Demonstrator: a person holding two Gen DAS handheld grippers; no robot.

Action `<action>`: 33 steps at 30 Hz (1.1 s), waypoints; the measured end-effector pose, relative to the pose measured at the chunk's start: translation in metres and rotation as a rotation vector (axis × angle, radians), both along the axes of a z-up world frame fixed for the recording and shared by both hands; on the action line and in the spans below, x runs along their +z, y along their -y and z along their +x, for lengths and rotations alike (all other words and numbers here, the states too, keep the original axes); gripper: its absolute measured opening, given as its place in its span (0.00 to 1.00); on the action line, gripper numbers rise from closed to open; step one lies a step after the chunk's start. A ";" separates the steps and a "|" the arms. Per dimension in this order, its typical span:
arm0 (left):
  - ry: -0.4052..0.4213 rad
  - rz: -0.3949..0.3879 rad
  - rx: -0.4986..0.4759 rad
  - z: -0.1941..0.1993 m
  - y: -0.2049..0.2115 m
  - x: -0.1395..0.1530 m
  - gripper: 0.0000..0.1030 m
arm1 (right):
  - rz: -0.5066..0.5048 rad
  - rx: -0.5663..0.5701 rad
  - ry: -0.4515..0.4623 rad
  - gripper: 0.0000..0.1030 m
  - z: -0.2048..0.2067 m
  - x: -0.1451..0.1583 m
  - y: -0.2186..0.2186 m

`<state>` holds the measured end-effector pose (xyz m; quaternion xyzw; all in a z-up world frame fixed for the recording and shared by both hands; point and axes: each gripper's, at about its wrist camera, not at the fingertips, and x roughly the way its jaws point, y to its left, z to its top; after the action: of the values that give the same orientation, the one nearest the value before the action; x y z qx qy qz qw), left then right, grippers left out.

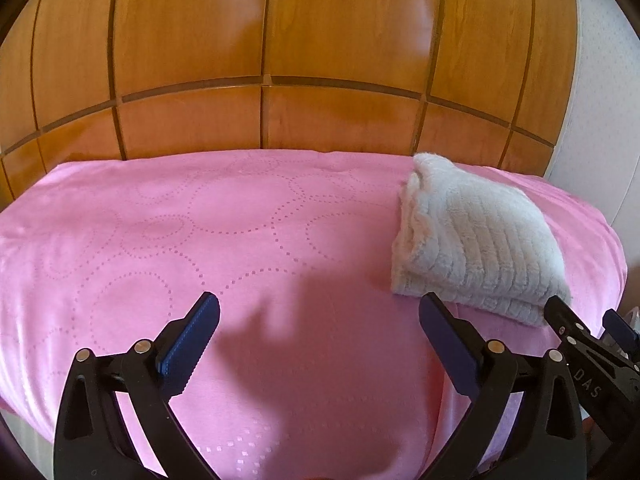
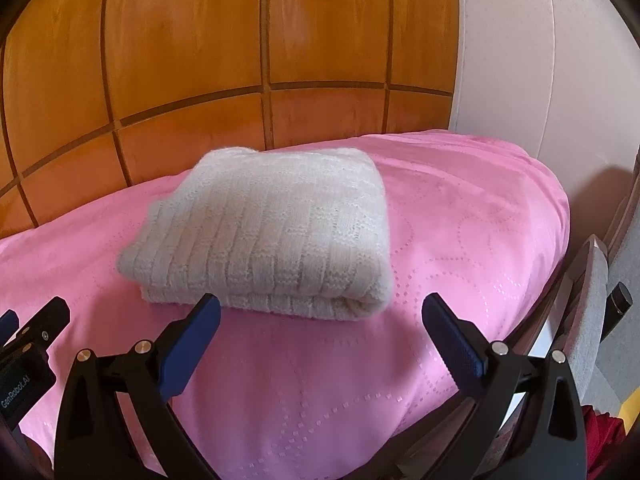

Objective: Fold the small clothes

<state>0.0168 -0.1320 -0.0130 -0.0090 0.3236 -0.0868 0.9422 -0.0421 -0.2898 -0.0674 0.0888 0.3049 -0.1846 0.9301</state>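
A white ribbed knit garment [image 2: 272,236] lies folded into a thick rectangle on the pink cloth [image 2: 320,380]. In the left wrist view it lies at the right [image 1: 480,240]. My right gripper [image 2: 320,320] is open and empty, just in front of the garment's near folded edge, not touching it. My left gripper [image 1: 320,320] is open and empty above bare pink cloth [image 1: 200,240], to the left of the garment. The right gripper also shows in the left wrist view [image 1: 588,320], by the garment's near right corner.
A wooden panelled wall [image 1: 280,40] stands right behind the pink-covered surface. A white wall [image 2: 520,60] is at the right. A grey chair back [image 2: 592,312] and red fabric [image 2: 600,428] sit beyond the surface's right edge.
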 end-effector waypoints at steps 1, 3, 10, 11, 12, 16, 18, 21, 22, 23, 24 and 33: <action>-0.001 -0.002 -0.001 0.000 0.000 0.000 0.96 | -0.003 0.001 0.001 0.98 0.000 0.000 -0.001; -0.003 -0.005 -0.004 0.000 0.000 0.000 0.96 | -0.009 0.002 0.006 0.98 -0.001 0.000 -0.002; 0.011 0.000 -0.007 -0.002 0.002 0.002 0.96 | -0.010 -0.004 0.016 0.98 0.000 0.001 0.000; 0.014 0.000 -0.006 -0.003 0.002 0.003 0.96 | -0.006 -0.011 0.023 0.98 -0.001 0.001 0.002; 0.020 0.001 -0.006 -0.003 0.002 0.004 0.96 | -0.004 -0.015 0.027 0.98 0.000 0.002 0.004; 0.031 -0.005 -0.007 -0.005 0.002 0.006 0.96 | 0.007 -0.024 0.038 0.98 0.001 0.004 0.008; 0.036 -0.008 -0.008 -0.005 0.001 0.008 0.96 | 0.010 -0.024 0.039 0.98 0.001 0.005 0.009; 0.041 -0.010 -0.009 -0.007 0.002 0.008 0.96 | 0.008 -0.019 0.039 0.98 0.002 0.005 0.009; 0.042 -0.011 -0.010 -0.007 0.002 0.009 0.96 | 0.007 -0.018 0.039 0.98 0.002 0.005 0.009; 0.042 -0.011 -0.011 -0.007 0.002 0.008 0.96 | 0.006 -0.017 0.039 0.98 0.002 0.005 0.008; 0.042 -0.011 -0.010 -0.007 0.002 0.008 0.96 | 0.005 -0.017 0.040 0.98 0.001 0.005 0.009; 0.038 -0.007 -0.005 -0.008 0.003 0.007 0.96 | 0.000 -0.016 0.035 0.98 -0.001 0.002 0.005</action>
<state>0.0091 -0.1348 -0.0056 -0.0096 0.3056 -0.0906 0.9478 -0.0434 -0.2950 -0.0655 0.0946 0.2878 -0.1903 0.9338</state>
